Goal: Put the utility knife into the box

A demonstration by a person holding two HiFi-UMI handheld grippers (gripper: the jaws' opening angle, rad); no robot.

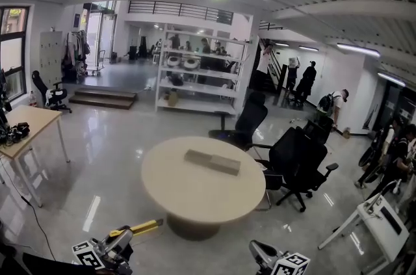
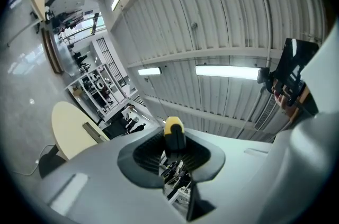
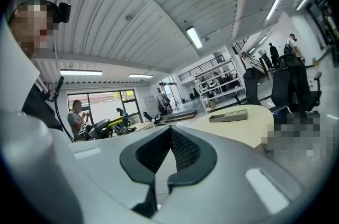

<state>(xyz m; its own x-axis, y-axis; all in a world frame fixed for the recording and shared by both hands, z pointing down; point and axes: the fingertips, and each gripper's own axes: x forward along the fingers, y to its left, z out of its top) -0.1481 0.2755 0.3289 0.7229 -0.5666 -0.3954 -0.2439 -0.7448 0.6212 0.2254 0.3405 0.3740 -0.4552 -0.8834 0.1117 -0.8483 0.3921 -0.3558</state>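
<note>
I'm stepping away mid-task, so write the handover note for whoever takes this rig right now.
Left gripper: jaws shut on the yellow utility knife.
Right gripper: jaws together, nothing between them.
Box: lies on the round table, ahead of both grippers and out of their reach for now.
Done: the knife is in hand.
Left: bring the knife to the table and put it into the box.

The left gripper (image 2: 174, 151) and right gripper (image 3: 168, 157) are showing smooth pale-grey shells with black ribbed pads (image 3: 185, 151) lining the jaws. At the head view's bottom edge, white cubes (image 1: 290, 263) are bearing black square markers.
</note>
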